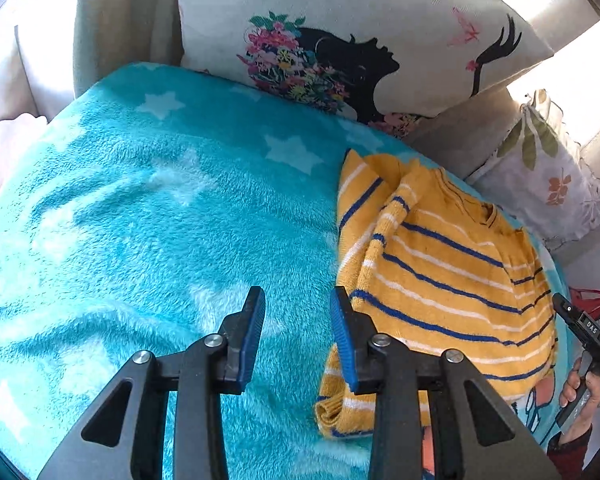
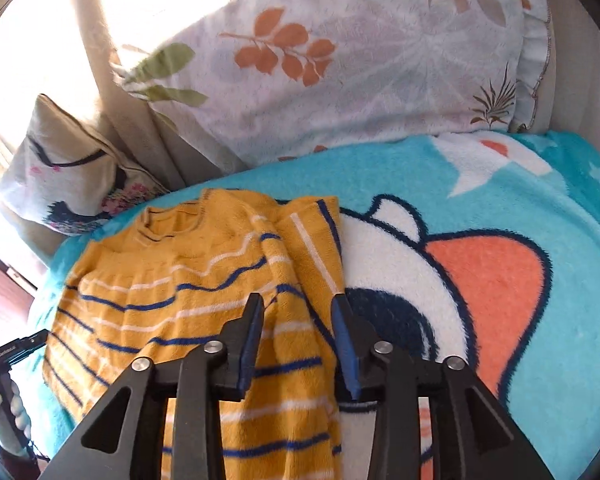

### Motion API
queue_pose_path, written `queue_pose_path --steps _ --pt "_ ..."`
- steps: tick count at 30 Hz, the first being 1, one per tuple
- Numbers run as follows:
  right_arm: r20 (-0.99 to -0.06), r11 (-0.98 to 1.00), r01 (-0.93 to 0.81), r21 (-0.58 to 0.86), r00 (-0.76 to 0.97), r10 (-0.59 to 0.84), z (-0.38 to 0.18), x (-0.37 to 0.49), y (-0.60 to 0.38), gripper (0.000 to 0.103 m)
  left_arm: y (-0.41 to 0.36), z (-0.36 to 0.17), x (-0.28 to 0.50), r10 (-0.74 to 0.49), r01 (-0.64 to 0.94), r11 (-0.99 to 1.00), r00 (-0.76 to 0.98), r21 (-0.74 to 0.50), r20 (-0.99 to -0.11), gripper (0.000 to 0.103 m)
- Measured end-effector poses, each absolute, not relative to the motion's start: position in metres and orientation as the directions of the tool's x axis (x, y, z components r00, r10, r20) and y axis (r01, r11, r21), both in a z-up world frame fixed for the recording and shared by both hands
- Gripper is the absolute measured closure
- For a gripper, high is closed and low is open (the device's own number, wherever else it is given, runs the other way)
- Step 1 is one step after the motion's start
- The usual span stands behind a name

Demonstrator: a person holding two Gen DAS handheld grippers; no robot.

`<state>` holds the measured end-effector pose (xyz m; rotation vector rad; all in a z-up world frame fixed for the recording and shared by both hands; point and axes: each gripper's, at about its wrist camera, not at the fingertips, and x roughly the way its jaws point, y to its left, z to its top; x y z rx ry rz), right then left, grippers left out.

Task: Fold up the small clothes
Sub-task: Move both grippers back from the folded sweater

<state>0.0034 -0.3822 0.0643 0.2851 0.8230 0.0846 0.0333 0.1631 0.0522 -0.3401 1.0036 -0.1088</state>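
Plainly, both tools are standing spread and pinching nothing. The right tool (image 2: 298, 340) is hovering over the folded-in side of the striped yellow sweater (image 2: 188, 300); a shallow pinch there risks dragging one layer and undoing the fold. Beside the left tool (image 1: 298, 332), the sweater is lying just rightward on the teal blanket (image 1: 140, 220).

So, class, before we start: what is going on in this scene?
A person is folding a small yellow striped sweater on a turquoise fleece blanket, with a two-finger gripper in each hand. Both sleeves are already folded in over the body. The left gripper is open over bare blanket beside the sweater's edge. The right gripper is open above the opposite edge. Neither holds cloth. Two printed pillows lean behind.
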Motion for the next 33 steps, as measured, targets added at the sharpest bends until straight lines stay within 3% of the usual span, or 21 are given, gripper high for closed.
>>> queue_pose_path --steps 3,7,13,17,19,22,26,33 --pt "-0.673 0.962 -0.002 0.272 0.714 0.192 0.075 -0.018 -0.374 0.059 0.167 0.062 0.015 -0.247 -0.069 0.935 0.578 -0.349 -0.777 0.056" --pt "-0.635 0.962 -0.078 0.262 0.736 0.233 0.083 -0.041 -0.346 0.059 0.161 0.075 -0.01 -0.172 -0.077 0.954 0.648 -0.289 -0.742 0.039" --pt "-0.619 0.901 -0.175 0.396 0.674 0.403 0.052 -0.055 -0.315 0.058 0.152 0.081 -0.041 -0.144 -0.096 0.951 0.703 -0.294 -0.696 0.024" --pt "-0.641 0.929 -0.048 0.368 0.71 0.29 0.029 -0.06 -0.326 0.062 0.155 0.084 -0.059 -0.131 -0.116 0.936 0.76 -0.332 -0.636 0.004" --pt "-0.623 0.934 0.009 0.356 0.748 0.23 0.032 -0.071 -0.334 0.063 0.159 0.084 -0.066 -0.098 -0.148 0.931 0.781 -0.335 -0.617 0.003" --pt "-0.624 0.949 0.139 0.283 0.778 0.072 0.036 -0.087 -0.341 0.061 0.165 0.075 -0.06 -0.109 -0.182 0.919 0.734 -0.348 -0.671 0.003" --pt "-0.607 0.938 0.151 0.31 0.791 0.073 0.042 -0.109 -0.346 0.057 0.165 0.057 -0.053 -0.134 -0.192 0.916 0.679 -0.351 -0.721 0.003" --pt "-0.599 0.985 0.029 0.168 0.797 0.079 0.065 -0.114 -0.302 0.05 0.157 0.041 -0.049 -0.2 -0.177 0.901 0.641 -0.397 -0.741 0.003"
